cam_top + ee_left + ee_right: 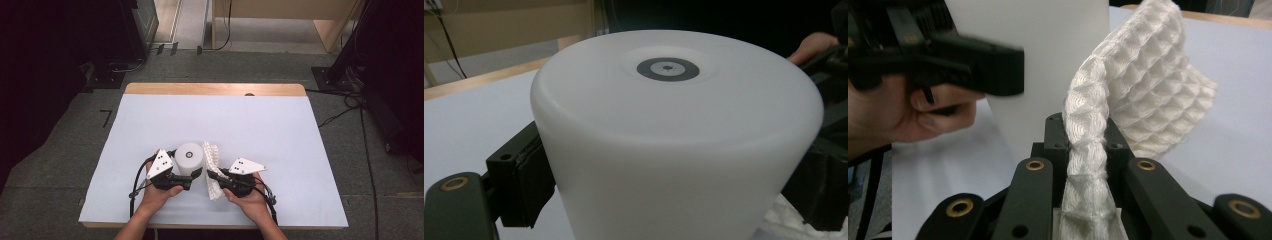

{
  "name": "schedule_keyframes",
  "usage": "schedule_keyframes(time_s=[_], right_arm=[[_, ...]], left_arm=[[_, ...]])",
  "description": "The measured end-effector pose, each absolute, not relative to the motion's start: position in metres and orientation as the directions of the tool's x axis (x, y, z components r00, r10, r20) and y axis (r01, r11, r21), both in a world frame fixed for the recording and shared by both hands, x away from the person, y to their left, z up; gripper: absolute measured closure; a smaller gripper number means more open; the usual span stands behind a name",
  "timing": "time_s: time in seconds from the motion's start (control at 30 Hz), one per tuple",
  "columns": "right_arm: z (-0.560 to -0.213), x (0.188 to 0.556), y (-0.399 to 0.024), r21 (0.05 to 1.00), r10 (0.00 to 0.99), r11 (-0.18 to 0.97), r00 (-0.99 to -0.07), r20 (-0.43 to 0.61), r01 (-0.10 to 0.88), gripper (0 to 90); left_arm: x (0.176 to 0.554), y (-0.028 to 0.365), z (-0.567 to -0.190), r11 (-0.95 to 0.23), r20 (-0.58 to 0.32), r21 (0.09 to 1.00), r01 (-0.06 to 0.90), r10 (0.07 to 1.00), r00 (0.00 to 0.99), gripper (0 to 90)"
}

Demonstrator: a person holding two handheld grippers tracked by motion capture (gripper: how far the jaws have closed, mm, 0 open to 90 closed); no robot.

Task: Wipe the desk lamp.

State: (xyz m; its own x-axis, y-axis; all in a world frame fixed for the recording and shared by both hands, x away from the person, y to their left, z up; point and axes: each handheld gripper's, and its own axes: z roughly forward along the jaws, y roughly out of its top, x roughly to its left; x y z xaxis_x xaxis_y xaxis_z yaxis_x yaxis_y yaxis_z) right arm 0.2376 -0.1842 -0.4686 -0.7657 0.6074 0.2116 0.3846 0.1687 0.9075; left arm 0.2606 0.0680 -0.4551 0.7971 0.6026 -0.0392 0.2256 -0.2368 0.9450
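Jaws of left gripper (192,175) clamped on white cylinder (189,157), right gripper (214,176) pinching white waffle cloth (212,160).

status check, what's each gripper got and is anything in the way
Left gripper clamped round white cylinder. Right gripper pinching white waffle cloth, cloth up beside the cylinder. Table otherwise bare.

The desk (300,150) is viewed from above, facing forward and down; the white cylinder (674,140) is viewed close-up along both jaws.
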Motion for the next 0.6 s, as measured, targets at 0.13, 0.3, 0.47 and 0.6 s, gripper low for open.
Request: schedule_keyframes(time_s=[0.13, 0.3, 0.47, 0.6], right_arm=[[-0.466, 0.238, -0.189, 0.914, 0.618, 0.144, -0.755, 0.217, 0.380, 79.5], [-0.467, 0.240, -0.194, 0.914, 0.634, 0.131, -0.741, 0.220, 0.384, 79.4], [-0.468, 0.240, -0.194, 0.912, 0.640, 0.129, -0.735, 0.223, 0.389, 79.3], [-0.470, 0.240, -0.194, 0.912, 0.641, 0.136, -0.736, 0.218, 0.388, 79.2]], left_arm=[[0.262, 0.064, -0.463, -0.272, -0.023, 0.933, 0.237, 0.610, 0.792, 8.9], [0.263, 0.063, -0.469, -0.279, -0.015, 0.930, 0.239, 0.621, 0.783, 8.8], [0.260, 0.065, -0.471, -0.289, 0.004, 0.930, 0.225, 0.623, 0.782, 8.8], [0.256, 0.066, -0.470, -0.270, -0.012, 0.932, 0.241, 0.642, 0.766, 8.4]])
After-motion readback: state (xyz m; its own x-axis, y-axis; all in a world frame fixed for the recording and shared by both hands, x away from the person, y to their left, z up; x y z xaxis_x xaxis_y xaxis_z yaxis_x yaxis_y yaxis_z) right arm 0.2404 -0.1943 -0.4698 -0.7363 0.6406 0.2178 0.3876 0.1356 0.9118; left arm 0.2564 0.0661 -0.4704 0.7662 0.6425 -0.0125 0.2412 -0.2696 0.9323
